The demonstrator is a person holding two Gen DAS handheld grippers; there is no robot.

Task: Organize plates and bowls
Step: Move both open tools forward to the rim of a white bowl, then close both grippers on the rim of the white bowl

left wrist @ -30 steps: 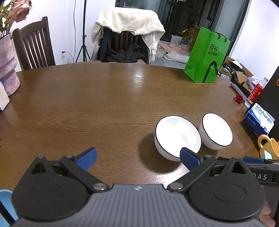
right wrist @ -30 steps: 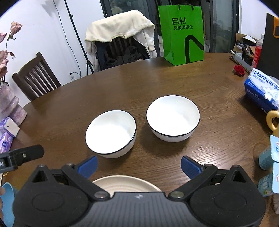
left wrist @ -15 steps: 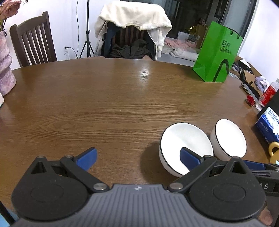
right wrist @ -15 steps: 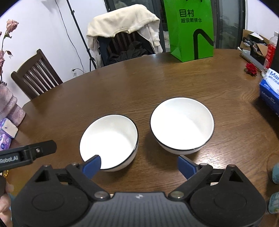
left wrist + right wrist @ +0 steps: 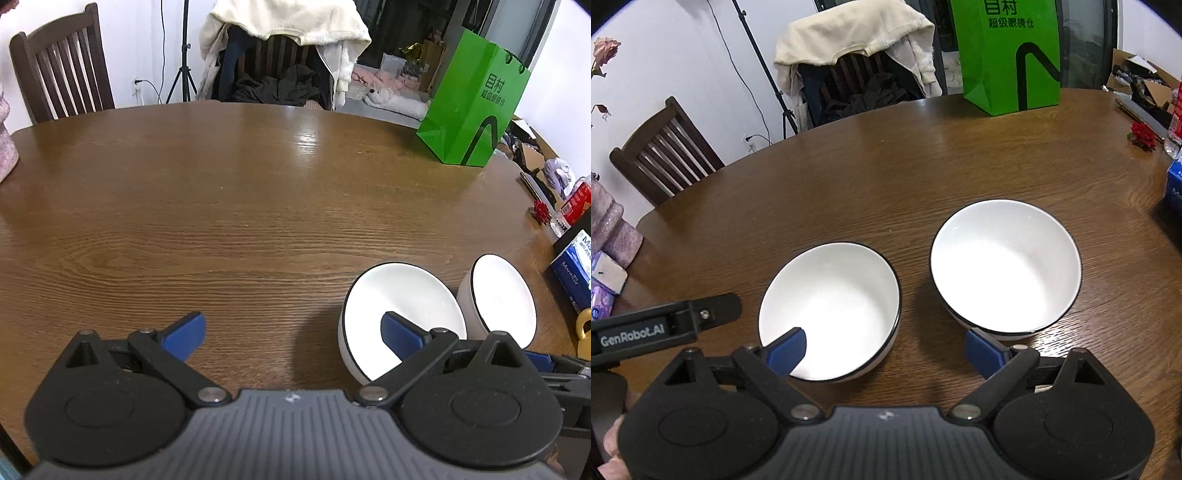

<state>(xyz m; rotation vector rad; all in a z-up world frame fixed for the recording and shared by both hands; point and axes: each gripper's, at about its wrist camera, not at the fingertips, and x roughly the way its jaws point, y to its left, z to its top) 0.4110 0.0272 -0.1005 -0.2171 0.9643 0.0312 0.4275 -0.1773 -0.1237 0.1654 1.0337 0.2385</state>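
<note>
Two white bowls with black rims stand side by side on the brown wooden table (image 5: 960, 166). In the right wrist view the left bowl (image 5: 838, 299) and the right bowl (image 5: 1004, 262) lie just ahead of my right gripper (image 5: 884, 338). It is open, its left fingertip over the left bowl's near rim and its right fingertip at the right bowl's near edge. My left gripper (image 5: 291, 325) is open too. Its right fingertip hangs over the inside of the nearer bowl (image 5: 406, 295), and the other bowl (image 5: 506, 291) sits beyond. Neither gripper holds anything.
A green paper bag (image 5: 1008, 55) stands at the table's far side, with a blue tissue box (image 5: 576, 266), a yellow mug (image 5: 583, 332) and a red flower (image 5: 1143, 134) along the right edge. Chairs (image 5: 62, 74) stand behind the table, and a pink vase (image 5: 613, 232) is at the left.
Both grippers have moved forward and down toward the bowls, which now look larger. The beige plate seen under the right gripper has left view. The right jaws narrowed slightly.
</note>
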